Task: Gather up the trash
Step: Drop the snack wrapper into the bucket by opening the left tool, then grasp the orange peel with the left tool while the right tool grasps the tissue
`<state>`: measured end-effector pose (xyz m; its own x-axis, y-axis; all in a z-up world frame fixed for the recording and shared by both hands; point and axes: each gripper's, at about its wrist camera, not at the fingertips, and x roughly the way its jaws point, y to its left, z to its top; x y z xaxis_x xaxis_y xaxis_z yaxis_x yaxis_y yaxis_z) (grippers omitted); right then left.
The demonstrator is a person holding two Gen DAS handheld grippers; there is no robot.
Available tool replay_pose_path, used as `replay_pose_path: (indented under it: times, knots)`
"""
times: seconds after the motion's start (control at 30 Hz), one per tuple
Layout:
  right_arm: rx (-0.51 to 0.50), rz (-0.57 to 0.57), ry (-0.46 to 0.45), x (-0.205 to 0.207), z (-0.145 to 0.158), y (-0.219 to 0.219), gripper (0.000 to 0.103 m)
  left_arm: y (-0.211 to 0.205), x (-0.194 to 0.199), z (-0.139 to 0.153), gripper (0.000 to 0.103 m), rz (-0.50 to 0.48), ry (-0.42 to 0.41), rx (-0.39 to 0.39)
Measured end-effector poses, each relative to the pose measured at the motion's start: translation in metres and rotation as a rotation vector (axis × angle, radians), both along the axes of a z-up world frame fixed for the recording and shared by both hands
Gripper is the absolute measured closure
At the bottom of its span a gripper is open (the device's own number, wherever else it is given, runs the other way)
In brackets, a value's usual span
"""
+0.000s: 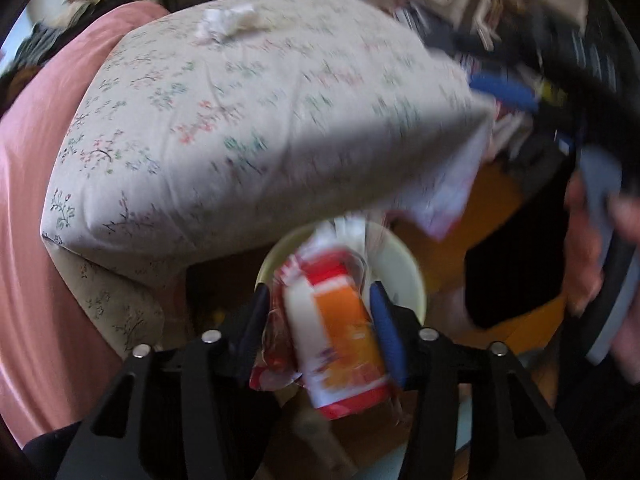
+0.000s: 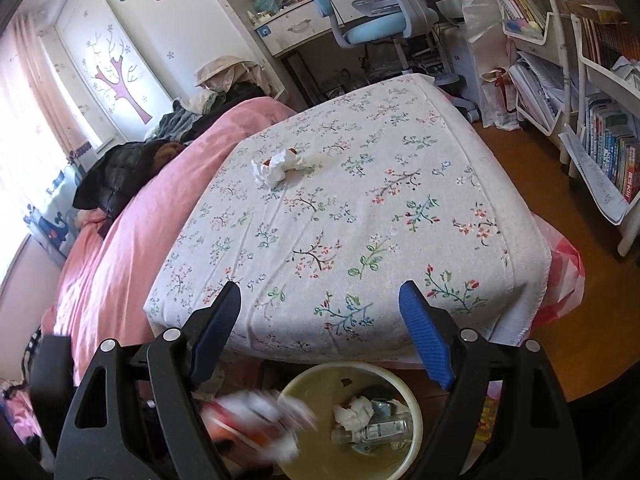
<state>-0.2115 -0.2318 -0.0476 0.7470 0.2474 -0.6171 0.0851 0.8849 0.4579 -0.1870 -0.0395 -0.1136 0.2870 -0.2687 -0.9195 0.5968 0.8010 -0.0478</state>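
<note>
My left gripper (image 1: pixel 318 292) pointed steeply down over the cream trash bin (image 1: pixel 404 264) on the floor beside the bed, and the red, orange and white snack wrapper (image 1: pixel 336 336) lay between its fingers; the picture was too blurred for me to tell whether the pads still pressed on it or had let it go. From my right wrist view the same wrapper (image 2: pixel 256 420) showed as a smear at the bin's (image 2: pixel 304 380) left rim. Inside the bin lay a clear plastic bottle (image 2: pixel 376 430) and a crumpled tissue (image 2: pixel 354 410). My right gripper (image 2: pixel 320 300) hung released, its blue fingers wide apart with nothing between them, above the near edge of the floral bedcover (image 2: pixel 360 208). On that cover, well away from the bin, sat another crumpled white tissue (image 2: pixel 274 168). A pink blanket (image 2: pixel 132 232) covered the bed to the left.
</note>
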Motion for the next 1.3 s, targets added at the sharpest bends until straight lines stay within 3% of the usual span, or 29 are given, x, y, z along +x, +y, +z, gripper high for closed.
replay_pose_path:
  times: [0.03, 0.17, 0.27, 0.37, 0.5, 0.77, 1.07, 1.3]
  knots:
    - [-0.003, 0.005, -0.007, 0.0, 0.002, 0.001, 0.025, -0.002, -0.003, -0.001, 0.043, -0.007, -0.005, 0.012]
    - [-0.01, 0.027, -0.021, 0.002, 0.008, 0.005, 0.025, 0.006, -0.001, 0.006, 0.041, 0.035, -0.032, -0.02]
    - [-0.015, 0.043, -0.031, 0.009, 0.014, 0.007, 0.025, 0.029, 0.009, 0.031, 0.038, 0.145, -0.112, -0.144]
    - [-0.047, 0.086, -0.041, 0.027, 0.026, 0.014, 0.025, 0.067, 0.02, 0.062, 0.027, 0.331, -0.262, -0.272]
    - [-0.124, 0.175, -0.054, 0.067, 0.044, 0.03, 0.023, 0.101, 0.046, 0.077, 0.027, 0.491, -0.302, -0.354]
    - [-0.235, 0.292, -0.034, 0.166, 0.05, 0.062, 0.021, 0.1, 0.104, 0.099, 0.027, 0.552, -0.386, -0.324]
    - [-0.293, 0.326, 0.054, 0.259, 0.005, 0.069, 0.02, 0.088, 0.176, 0.099, 0.027, 0.585, -0.395, -0.282]
    - [-0.3, 0.379, 0.089, 0.29, -0.022, 0.069, 0.026, 0.065, 0.229, 0.087, 0.027, 0.557, -0.342, -0.259]
